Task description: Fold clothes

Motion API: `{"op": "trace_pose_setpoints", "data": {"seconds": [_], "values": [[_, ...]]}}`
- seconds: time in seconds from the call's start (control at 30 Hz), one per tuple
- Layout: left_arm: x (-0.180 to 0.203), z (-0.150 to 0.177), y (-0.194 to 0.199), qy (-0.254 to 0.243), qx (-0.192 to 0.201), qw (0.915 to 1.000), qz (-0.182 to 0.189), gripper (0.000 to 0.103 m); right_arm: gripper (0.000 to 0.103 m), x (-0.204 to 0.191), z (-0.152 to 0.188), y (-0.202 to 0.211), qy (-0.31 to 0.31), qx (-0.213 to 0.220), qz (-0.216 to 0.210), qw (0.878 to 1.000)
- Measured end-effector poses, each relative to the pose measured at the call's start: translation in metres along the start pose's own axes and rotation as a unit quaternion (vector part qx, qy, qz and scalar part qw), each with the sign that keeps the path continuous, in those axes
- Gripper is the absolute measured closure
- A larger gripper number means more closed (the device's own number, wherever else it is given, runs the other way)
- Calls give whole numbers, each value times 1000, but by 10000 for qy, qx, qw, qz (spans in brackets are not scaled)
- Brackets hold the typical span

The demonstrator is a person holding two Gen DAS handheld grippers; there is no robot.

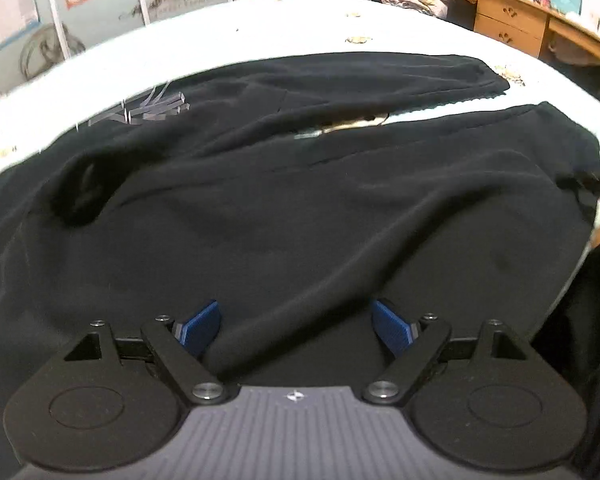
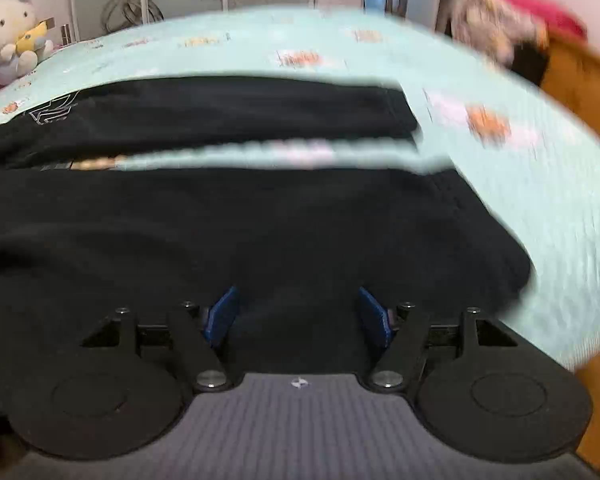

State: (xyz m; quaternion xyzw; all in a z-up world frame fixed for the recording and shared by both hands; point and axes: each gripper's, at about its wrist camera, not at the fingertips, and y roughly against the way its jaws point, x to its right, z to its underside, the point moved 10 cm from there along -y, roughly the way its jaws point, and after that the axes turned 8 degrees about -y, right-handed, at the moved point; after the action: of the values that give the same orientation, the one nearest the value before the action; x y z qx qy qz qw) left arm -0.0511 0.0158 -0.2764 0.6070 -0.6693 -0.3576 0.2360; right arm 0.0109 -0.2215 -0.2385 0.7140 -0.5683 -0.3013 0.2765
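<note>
One black garment [image 1: 300, 208] with two legs and one grey logo [image 1: 148, 110] lies on one patterned bed [image 2: 540, 200], two plush toys [image 2: 8, 36] sit beyond the bed's far left corner, one wooden desk [image 1: 508, 24] stands past its far right, and two claws show, left claw [image 1: 296, 326] and right claw [image 2: 298, 314].

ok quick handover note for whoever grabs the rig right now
Left gripper: open, empty, low over the near leg of the black trousers.
Right gripper: open, empty, over the same near leg, close to its hem end.
Trousers lie spread on the bed, legs apart with a strip of sheet between them.
Done: laid out roughly flat, some wrinkles.
Left: every fold; probably bring one leg over the other first.
</note>
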Motion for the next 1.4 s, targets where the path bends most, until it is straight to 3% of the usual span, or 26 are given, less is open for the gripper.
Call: {"op": "trace_pose_setpoints", "data": {"seconds": [0.1,0.2,0.3,0.37,0.43,0.53,0.63,0.77,0.93,1.0,1.03,1.1,1.13,1.17,1.33,1.4], "values": [[-1,-5,6,125,72,9999,37,16,37,33,10,25,-375,110,230,9990],[10,-28,8,-99,286,9995,60,16,37,49,-8,46,-1054,739,181,9915],[23,-44,-6,-285,289,9991,106,15,36,41,-32,35,-872,993,242,9909],[29,-44,-20,-343,84,9993,101,15,36,40,-43,16,-713,1042,424,9911],[29,-35,-26,-229,-79,9997,63,15,36,52,-36,-5,-772,687,610,9928],[24,-26,-13,-124,10,9998,150,15,36,65,-17,2,-962,589,373,9929],[18,-26,-10,-67,19,9999,84,15,36,73,-21,28,-1262,911,220,9876],[15,-30,-8,4,30,10000,29,15,32,76,-65,23,-1079,1188,-29,9870],[13,-28,-2,-30,40,10000,-85,15,32,84,-108,-21,-925,798,-327,9920],[9,-26,-3,30,-6,9999,-137,15,39,81,-110,-30,-843,602,-346,9940],[7,-26,-4,59,-26,9999,-153,15,54,79,-109,-34,-785,499,-346,9951],[4,-25,-6,102,-64,9998,-156,15,66,75,-104,-41,-739,303,-312,9963],[4,-25,-7,111,-78,9998,-153,15,77,76,-101,-44,-754,232,-262,9965],[4,-24,-8,102,-84,9998,-154,15,96,78,-99,-46,-842,221,-243,9959],[5,-24,-10,70,-105,9998,-167,15,98,91,-115,-32,-1602,510,-672,9835],[5,-24,-10,84,-97,9998,-182,15,97,87,-122,-29,-1582,417,-808,9832]]}}
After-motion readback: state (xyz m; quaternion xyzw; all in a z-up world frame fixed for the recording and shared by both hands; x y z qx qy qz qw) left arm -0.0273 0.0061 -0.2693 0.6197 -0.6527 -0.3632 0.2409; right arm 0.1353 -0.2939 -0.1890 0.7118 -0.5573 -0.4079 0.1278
